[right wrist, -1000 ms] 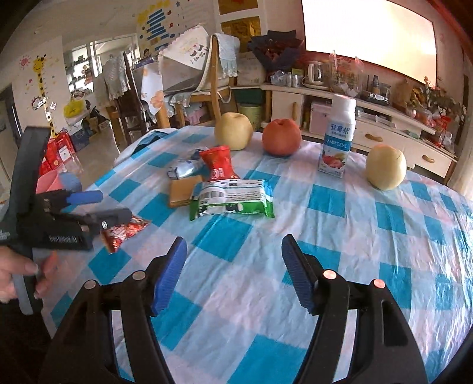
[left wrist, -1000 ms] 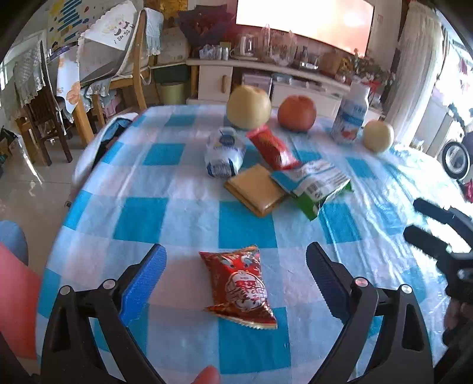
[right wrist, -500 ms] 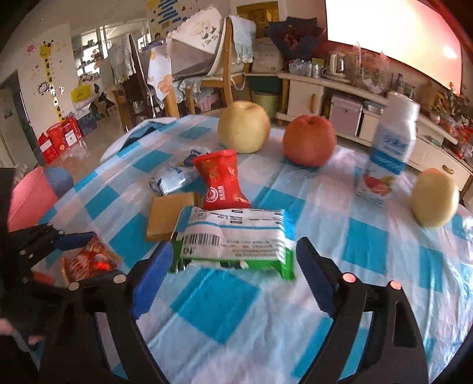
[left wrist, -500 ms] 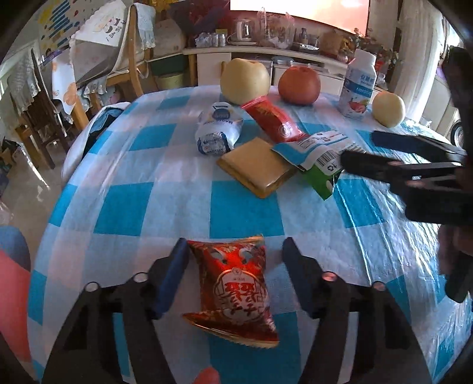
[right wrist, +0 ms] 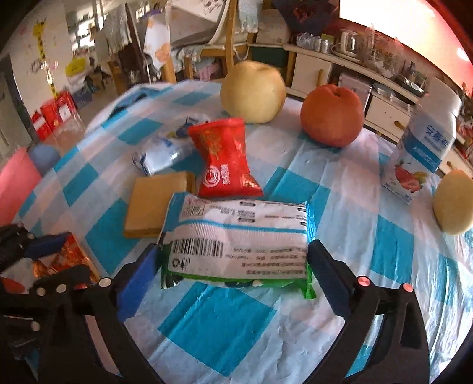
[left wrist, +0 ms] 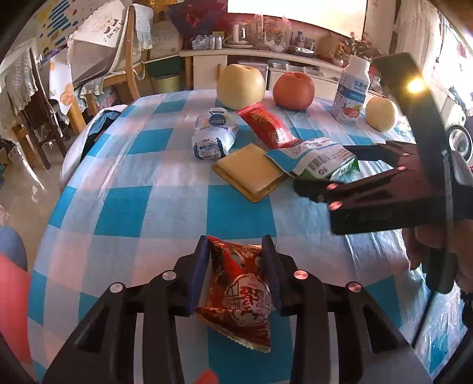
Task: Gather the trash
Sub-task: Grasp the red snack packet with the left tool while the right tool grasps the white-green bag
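Pickup underway: left gripper [left wrist: 236, 271] has just clenched the red snack packet [left wrist: 239, 292], right gripper [right wrist: 233, 277] has just spread wide around the green-and-white wrapper [right wrist: 236, 245], squeeze next.

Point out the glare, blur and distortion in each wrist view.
Left wrist view: blown-out bright screen at top, flare spot on the right gripper's body, fisheye bends the table. Right wrist view: softer overall, milk bottle and room edges blurred, screen glaring pink-white.

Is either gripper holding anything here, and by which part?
The left gripper is shut on the red snack packet, pinching its two side edges. The right gripper stands open around the white-and-green wrapper, holding nothing.
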`<state>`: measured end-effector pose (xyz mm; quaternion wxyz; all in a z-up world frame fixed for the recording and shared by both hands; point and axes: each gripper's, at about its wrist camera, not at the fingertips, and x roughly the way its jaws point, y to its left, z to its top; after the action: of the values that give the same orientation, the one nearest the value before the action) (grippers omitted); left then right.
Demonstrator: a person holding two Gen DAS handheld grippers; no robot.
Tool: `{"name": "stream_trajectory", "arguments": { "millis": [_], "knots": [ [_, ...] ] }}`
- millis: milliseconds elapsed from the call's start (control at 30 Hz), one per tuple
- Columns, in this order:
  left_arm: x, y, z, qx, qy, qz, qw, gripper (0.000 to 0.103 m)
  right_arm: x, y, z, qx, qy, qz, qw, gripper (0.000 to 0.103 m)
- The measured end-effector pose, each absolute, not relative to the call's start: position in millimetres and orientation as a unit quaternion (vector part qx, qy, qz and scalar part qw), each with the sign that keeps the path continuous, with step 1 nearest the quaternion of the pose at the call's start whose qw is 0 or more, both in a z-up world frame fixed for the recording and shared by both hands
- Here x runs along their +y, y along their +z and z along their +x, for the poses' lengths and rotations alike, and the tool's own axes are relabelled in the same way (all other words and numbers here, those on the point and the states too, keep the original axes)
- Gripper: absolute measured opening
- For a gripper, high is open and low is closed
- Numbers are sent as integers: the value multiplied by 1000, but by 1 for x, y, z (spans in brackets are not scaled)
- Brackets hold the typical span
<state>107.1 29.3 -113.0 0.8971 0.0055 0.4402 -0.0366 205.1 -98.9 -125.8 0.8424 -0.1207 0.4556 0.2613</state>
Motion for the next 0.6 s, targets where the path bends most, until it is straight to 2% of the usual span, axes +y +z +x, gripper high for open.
{"name": "stream_trajectory", "arguments": {
  "millis": [167,267,300,367,600],
  "knots": [
    [30,-113,106,441,-38,3,897,38,-101,-126,207,457,265,-113,842,97],
    [31,-112,103,439,-39,1,898,36,-106,-121,205,447,265,-109,848,76],
    [30,-111,102,436,-40,2,899,35,-107,-120,203,444,266,-109,849,74],
    [32,-108,100,431,-43,-1,901,31,-109,-119,202,442,266,-107,850,73],
    [37,-106,96,430,-48,-14,901,29,-117,-117,198,440,267,-95,852,71]
  ]
}}
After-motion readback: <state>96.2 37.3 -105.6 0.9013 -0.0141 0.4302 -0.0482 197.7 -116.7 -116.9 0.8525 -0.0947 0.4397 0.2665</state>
